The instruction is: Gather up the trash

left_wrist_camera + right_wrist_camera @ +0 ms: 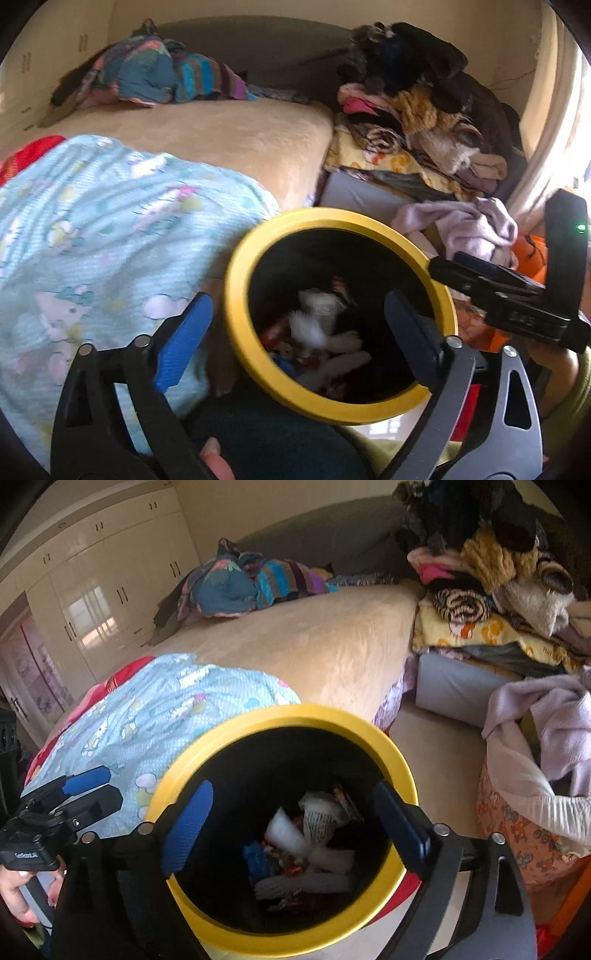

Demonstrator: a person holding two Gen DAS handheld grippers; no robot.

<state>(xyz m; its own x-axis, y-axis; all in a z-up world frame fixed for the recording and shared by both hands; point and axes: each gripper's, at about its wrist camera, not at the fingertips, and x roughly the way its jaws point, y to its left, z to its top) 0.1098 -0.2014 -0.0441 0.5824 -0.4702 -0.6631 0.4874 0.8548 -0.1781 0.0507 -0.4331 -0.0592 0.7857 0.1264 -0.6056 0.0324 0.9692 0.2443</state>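
Observation:
A black bin with a yellow rim [236, 295] [402, 775] stands beside the bed, close below both grippers. Inside lies trash [317, 332] [306, 842]: white paper, wrappers and a blue scrap. My left gripper [299, 332] is open and empty over the bin's left rim, one blue finger outside it and one inside. My right gripper [291, 827] is open and empty above the bin mouth. The right gripper also shows at the right of the left wrist view [517, 295], and the left gripper shows at the left of the right wrist view [74, 794].
A bed [314, 646] with a beige cover fills the middle, with a light blue patterned blanket [147, 716] near me and bundled clothes [236, 583] at its far end. A heap of clothes [498, 576] rises at the right. A laundry basket [524, 834] with lilac cloth stands right of the bin.

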